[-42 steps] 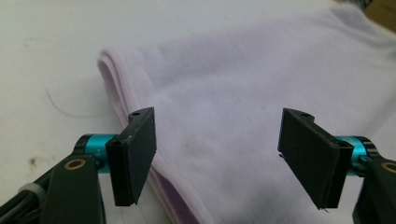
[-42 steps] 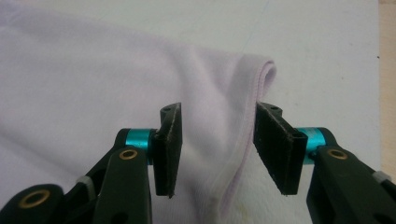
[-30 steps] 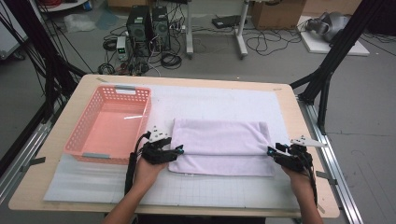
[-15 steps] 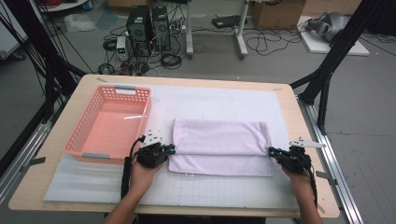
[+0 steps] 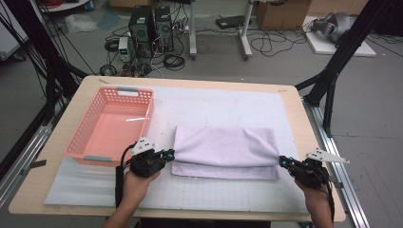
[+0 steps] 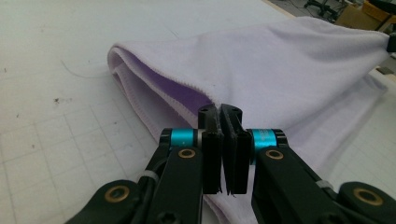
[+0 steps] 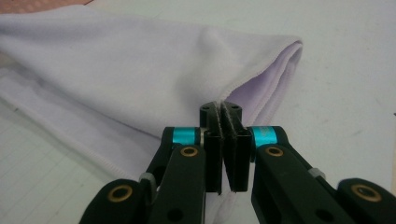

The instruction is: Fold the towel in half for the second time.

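Note:
A lilac towel (image 5: 223,147) lies folded on the white mat, long side left to right. My left gripper (image 5: 169,153) is at its near left corner. In the left gripper view that gripper (image 6: 220,114) is shut on the hemmed edge of the towel's (image 6: 280,70) top layer, which lifts off the lower layer. My right gripper (image 5: 281,161) is at the near right corner. The right gripper view shows its jaws (image 7: 222,112) shut on the towel's (image 7: 116,65) top edge in the same way. The top layer stretches between the two grips.
An empty pink plastic basket (image 5: 81,127) stands on the table's left, just beyond my left hand. The white gridded mat (image 5: 214,102) covers most of the wooden table (image 5: 297,118). Black frame posts, cables and computer boxes stand beyond the far edge.
Both hands have drawn back a little toward the near edge and outward. The near edge of the towel's top layer has come with them and now lies closer to the near side.

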{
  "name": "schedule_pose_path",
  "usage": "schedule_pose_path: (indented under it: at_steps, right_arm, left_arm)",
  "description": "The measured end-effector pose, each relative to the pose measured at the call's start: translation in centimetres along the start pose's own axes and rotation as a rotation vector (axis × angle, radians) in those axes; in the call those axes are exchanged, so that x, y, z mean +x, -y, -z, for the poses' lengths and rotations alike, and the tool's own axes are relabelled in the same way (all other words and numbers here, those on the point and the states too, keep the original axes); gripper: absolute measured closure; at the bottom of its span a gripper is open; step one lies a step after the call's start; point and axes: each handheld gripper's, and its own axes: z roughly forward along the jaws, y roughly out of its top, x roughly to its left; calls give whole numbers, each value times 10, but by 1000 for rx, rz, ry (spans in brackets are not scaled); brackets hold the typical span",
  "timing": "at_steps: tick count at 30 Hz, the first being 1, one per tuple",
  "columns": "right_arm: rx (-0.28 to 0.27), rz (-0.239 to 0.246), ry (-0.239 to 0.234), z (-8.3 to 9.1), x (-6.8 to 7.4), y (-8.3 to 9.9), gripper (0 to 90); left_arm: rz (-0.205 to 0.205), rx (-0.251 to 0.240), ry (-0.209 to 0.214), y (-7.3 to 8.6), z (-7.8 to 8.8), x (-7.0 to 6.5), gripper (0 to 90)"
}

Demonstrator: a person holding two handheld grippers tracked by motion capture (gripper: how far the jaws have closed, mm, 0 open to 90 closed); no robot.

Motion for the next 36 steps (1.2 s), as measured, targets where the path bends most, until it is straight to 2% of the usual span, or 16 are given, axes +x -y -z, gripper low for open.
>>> schedule_pose_path:
  at_steps: [8, 13, 14, 15, 16, 18, 20, 24, 27, 29, 31, 33, 36]
  right_arm:
    - [42, 6, 4, 17, 11, 15, 871]
    - [85, 13, 13, 23, 15, 23, 867]
    - [110, 15, 14, 21, 16, 25, 829]
    - [127, 17, 27, 19, 16, 25, 730]
    - [126, 17, 47, 18, 15, 26, 709]
    - [94, 7, 56, 17, 11, 23, 663]
    - [53, -10, 67, 15, 7, 15, 647]
    - [26, -3, 73, -2, 0, 1, 620]
    - [20, -10, 70, -22, -6, -7, 612]
    - [30, -20, 66, -33, -8, -10, 612]
    - [34, -16, 63, -42, -10, -13, 612]
    - [38, -11, 57, -49, -10, -14, 612]
    - [39, -6, 51, -55, -9, -15, 611]
  left_arm:
    - [-15, 34, 11, 14, 15, -8, 865]
    - [-58, 75, 9, 21, 16, -14, 841]
    - [-62, 66, 1, 20, 15, -14, 771]
    - [-60, 57, 1, 18, 13, -14, 618]
    - [-53, 47, -1, 15, 11, -14, 533]
    - [-62, 26, -4, 7, 8, -13, 477]
    - [-58, 11, -12, -1, 2, -11, 462]
    - [-39, 9, -33, -20, -21, -3, 462]
    - [-29, 17, -80, -31, -44, 9, 470]
    - [0, 30, -110, -36, -57, 19, 467]
    - [4, 36, -142, -40, -68, 26, 466]
    - [9, 40, -156, -40, -78, 33, 458]
    - [30, 92, -190, -36, -91, 41, 450]
